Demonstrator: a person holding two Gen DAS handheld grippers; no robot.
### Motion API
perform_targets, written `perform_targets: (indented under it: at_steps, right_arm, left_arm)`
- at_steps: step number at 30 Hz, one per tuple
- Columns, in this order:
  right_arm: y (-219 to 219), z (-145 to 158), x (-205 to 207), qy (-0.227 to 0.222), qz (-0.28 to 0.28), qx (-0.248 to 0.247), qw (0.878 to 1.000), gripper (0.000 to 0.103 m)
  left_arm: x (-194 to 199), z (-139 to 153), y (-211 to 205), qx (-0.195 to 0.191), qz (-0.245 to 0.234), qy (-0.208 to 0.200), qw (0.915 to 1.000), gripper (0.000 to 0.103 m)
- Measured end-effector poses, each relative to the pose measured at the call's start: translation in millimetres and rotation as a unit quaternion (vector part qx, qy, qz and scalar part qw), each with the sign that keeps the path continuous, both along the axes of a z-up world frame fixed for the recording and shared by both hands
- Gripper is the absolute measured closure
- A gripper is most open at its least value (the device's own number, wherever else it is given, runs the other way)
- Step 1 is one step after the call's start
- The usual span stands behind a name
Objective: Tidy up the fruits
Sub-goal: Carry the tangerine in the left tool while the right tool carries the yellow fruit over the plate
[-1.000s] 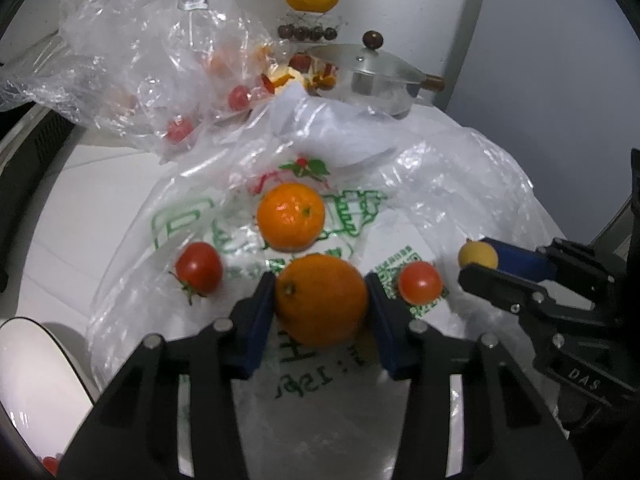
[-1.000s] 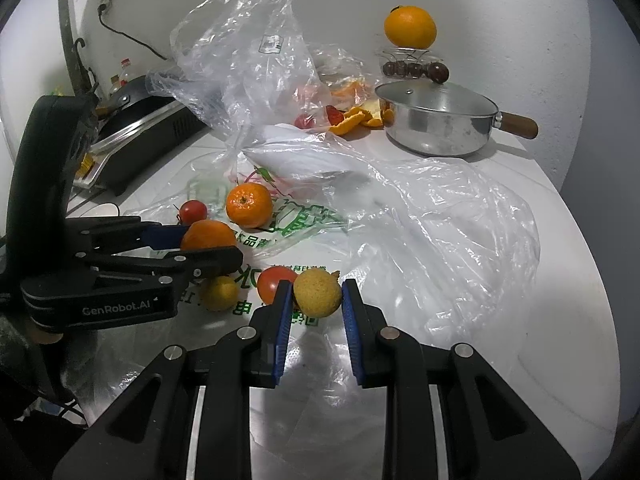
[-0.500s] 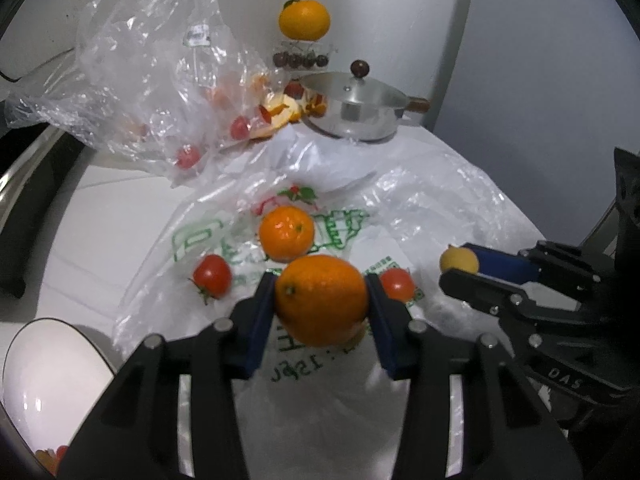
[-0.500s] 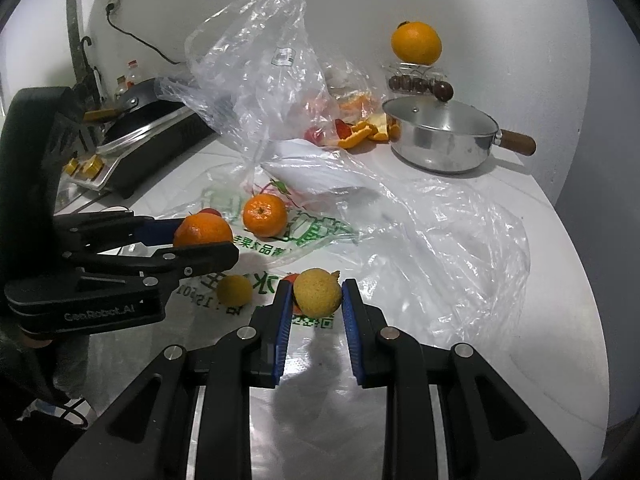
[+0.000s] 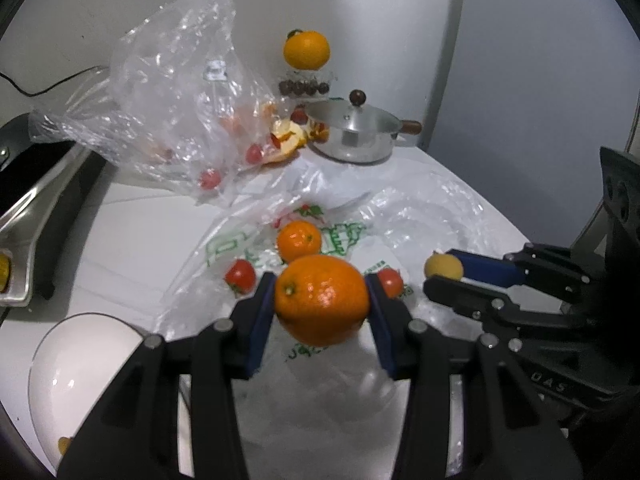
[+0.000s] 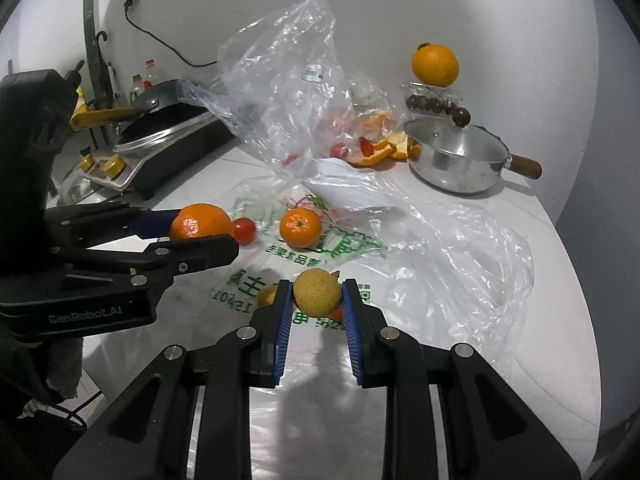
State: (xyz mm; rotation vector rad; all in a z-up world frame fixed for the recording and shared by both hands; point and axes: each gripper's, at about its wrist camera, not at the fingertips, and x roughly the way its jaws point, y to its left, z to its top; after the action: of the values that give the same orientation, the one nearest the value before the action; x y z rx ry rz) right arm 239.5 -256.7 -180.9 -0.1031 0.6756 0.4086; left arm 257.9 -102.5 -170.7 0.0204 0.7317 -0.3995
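Note:
My left gripper [image 5: 322, 300] is shut on a large orange [image 5: 321, 299] and holds it above the printed plastic bag [image 5: 352, 240]. It also shows in the right wrist view [image 6: 202, 232]. My right gripper [image 6: 316, 298] is shut on a small yellow fruit [image 6: 317, 292], lifted above the bag; it shows in the left wrist view [image 5: 443, 266]. On the bag lie a smaller orange [image 5: 299, 239], two tomatoes [image 5: 240, 276] [image 5: 390, 282] and another small yellow fruit [image 6: 267, 295]. A white bowl [image 5: 76, 356] sits at lower left.
A clear bag [image 5: 172, 100] with tomatoes and orange pieces stands behind. A lidded steel pot [image 5: 354, 136] sits at the back, with an orange [image 5: 306, 49] on a box of dark fruits [image 5: 304, 87]. A cooker with a pan [image 6: 160, 128] is at left.
Both grippers have risen with their fruits; the table and bag look farther away. The white bowl has come further into the left wrist view.

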Motion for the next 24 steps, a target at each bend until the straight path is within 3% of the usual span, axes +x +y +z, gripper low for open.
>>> perform_targets:
  at_steps: [24]
  right_arm:
    - [55.5,24.4,-36.1,-0.03,0.032,-0.026,0.999,0.076]
  left_arm:
    - [-51.2,22.8,60.6,-0.009,0.036,-0.047,0.9982,0.058]
